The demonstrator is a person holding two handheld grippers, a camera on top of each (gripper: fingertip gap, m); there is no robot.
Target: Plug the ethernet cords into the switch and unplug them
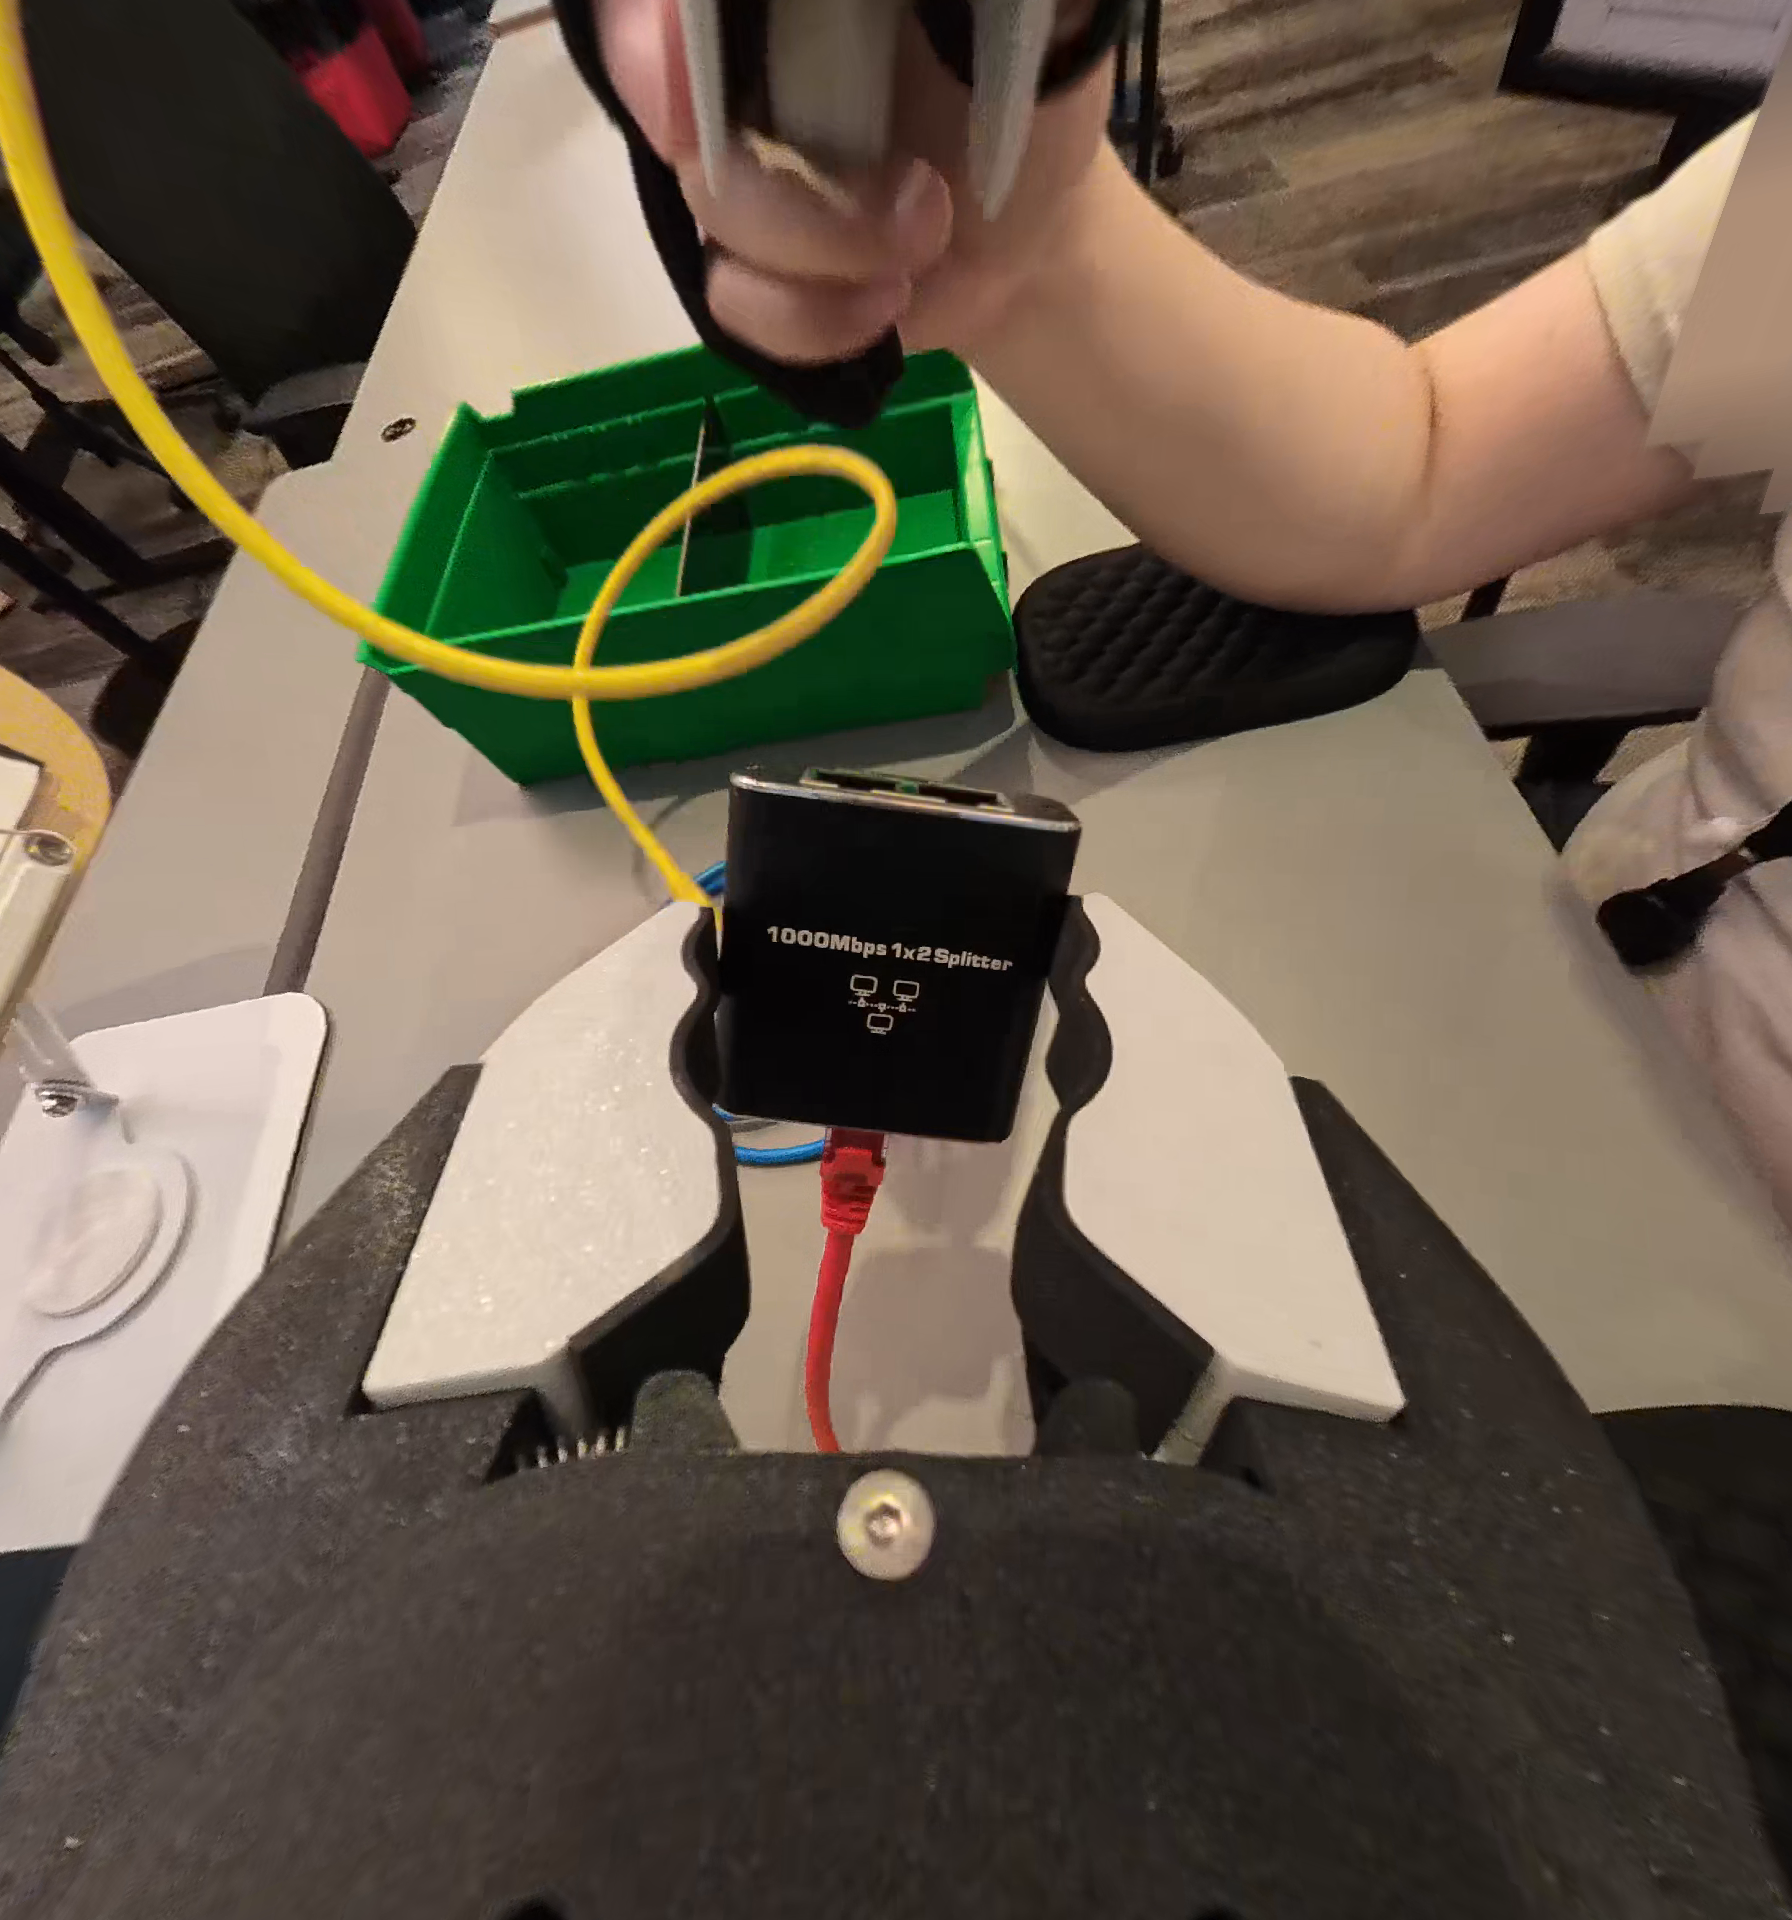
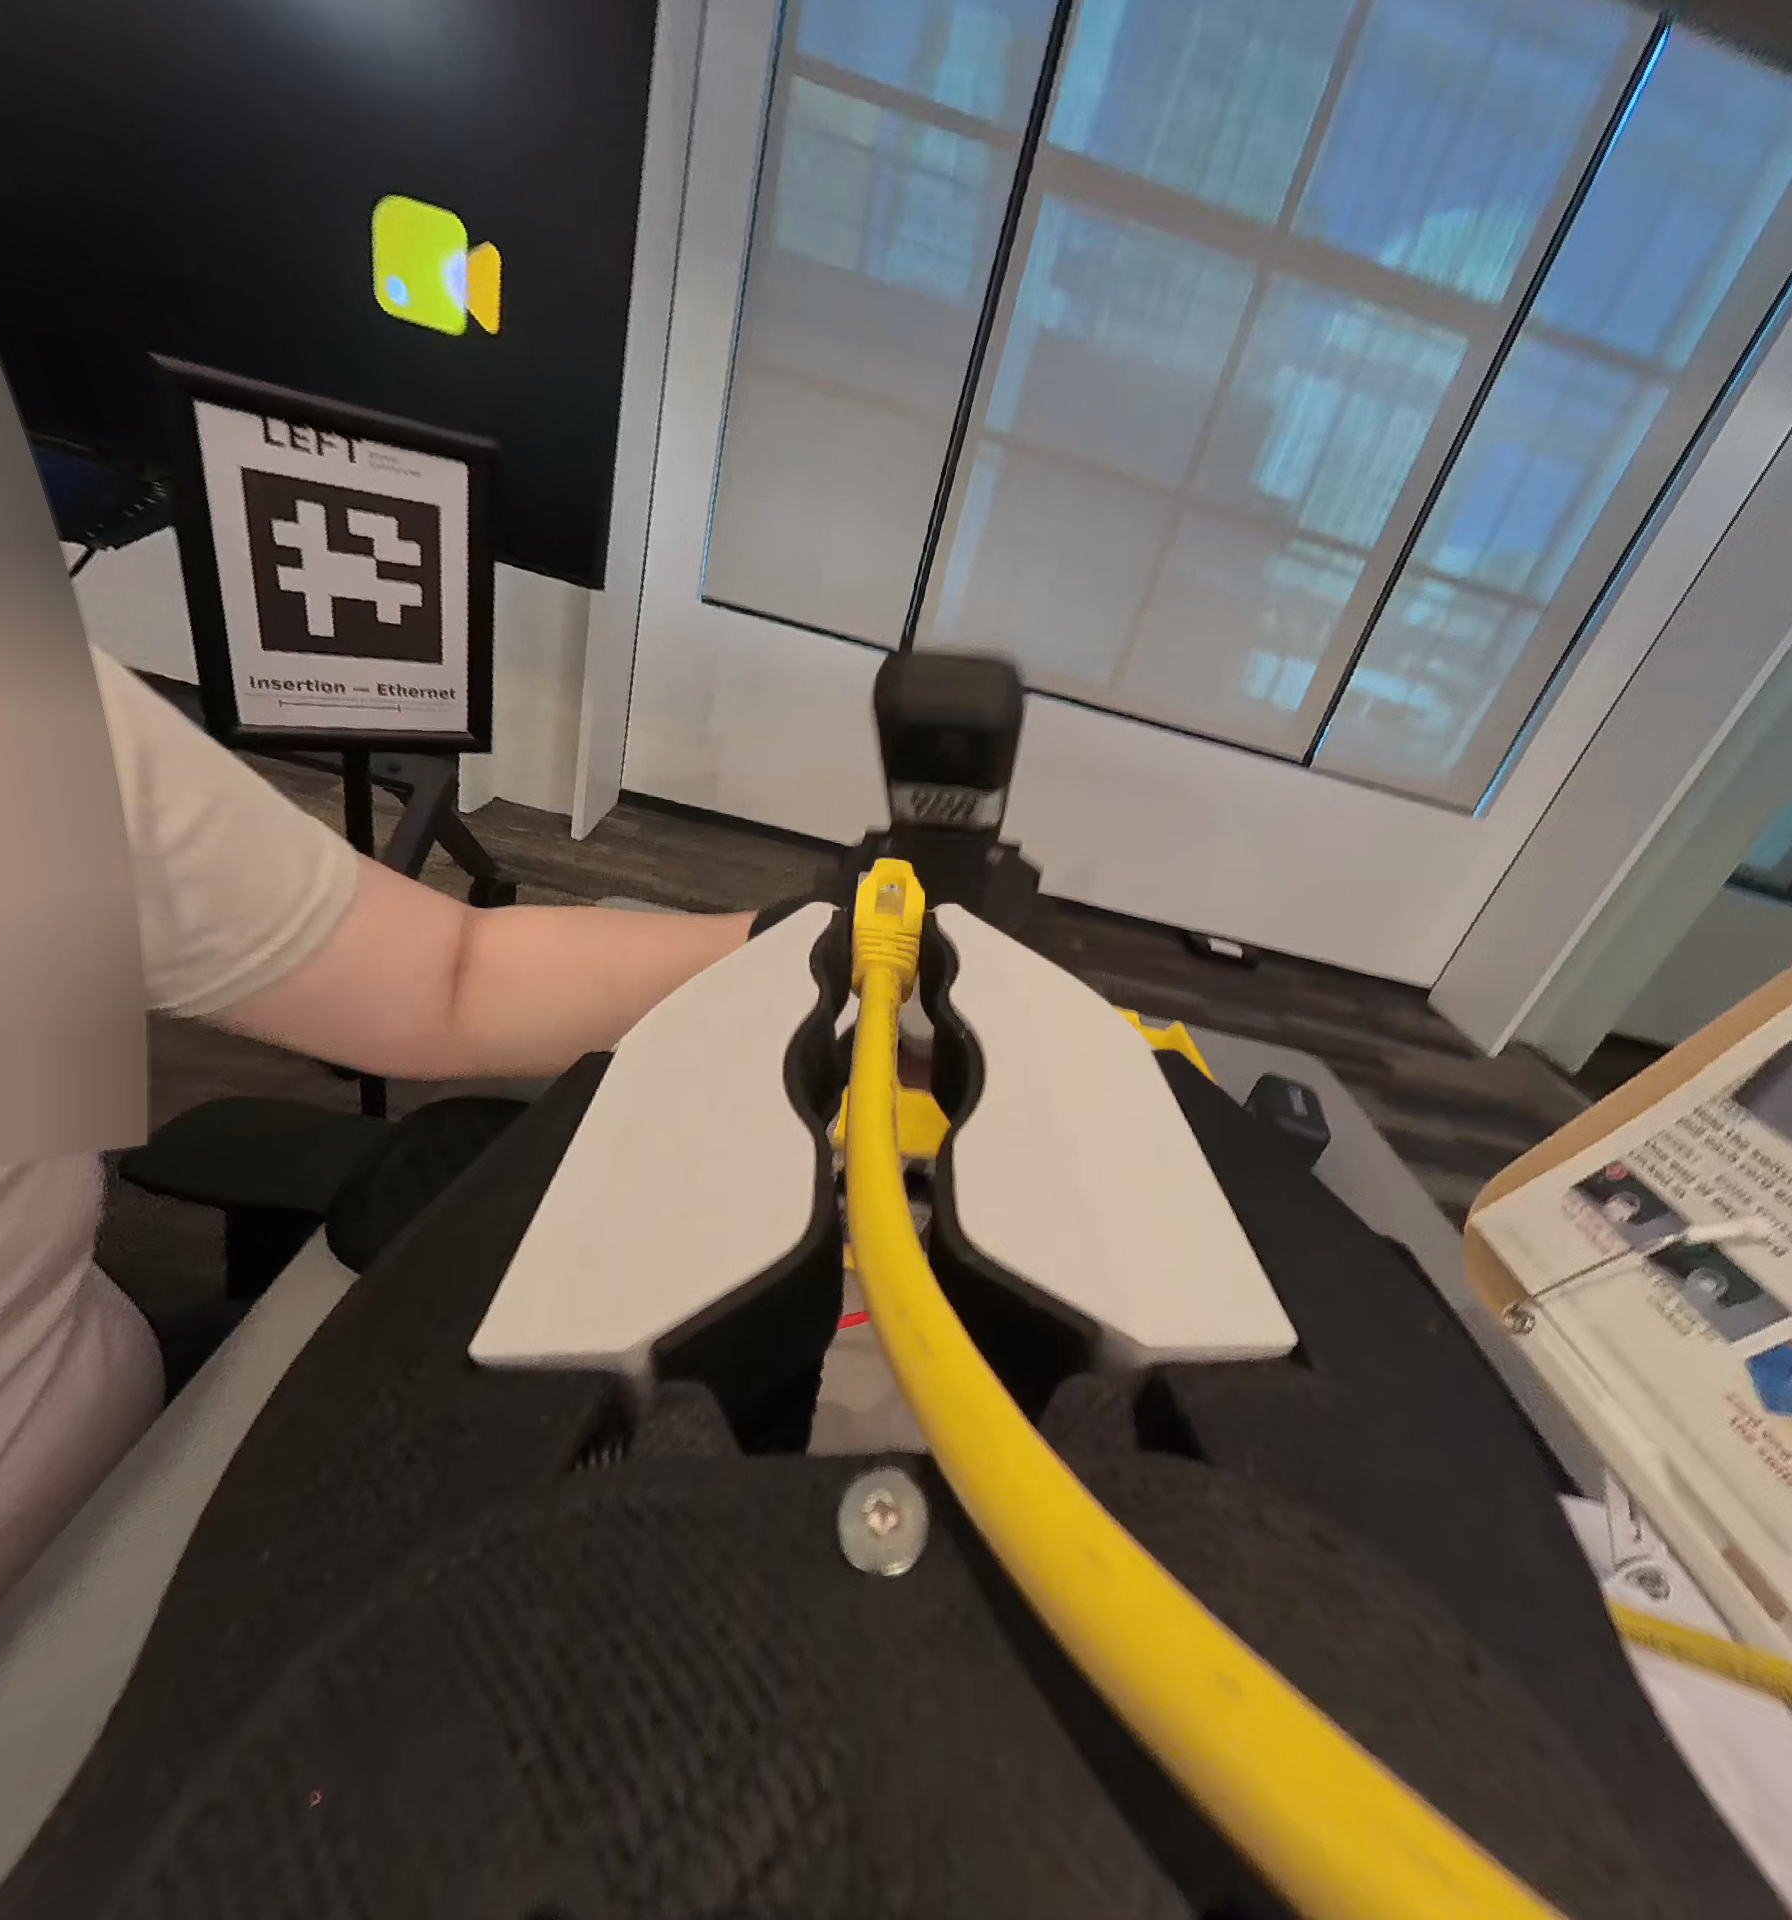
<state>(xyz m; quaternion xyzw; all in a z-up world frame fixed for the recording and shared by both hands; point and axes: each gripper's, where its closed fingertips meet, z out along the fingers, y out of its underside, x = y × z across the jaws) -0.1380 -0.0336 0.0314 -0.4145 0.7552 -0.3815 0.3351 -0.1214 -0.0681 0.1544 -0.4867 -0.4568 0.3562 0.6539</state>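
Black switch (image 1: 887, 966) is clamped by the left gripper (image 1: 884, 997), yellow plug (image 2: 884, 914) pinched in the right gripper (image 2: 881, 935), so lining up with an empty port is probably needed next.

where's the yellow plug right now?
In the right wrist view, the yellow plug is clamped at the tips of the right gripper, pointing toward the black switch just ahead, not yet inserted.
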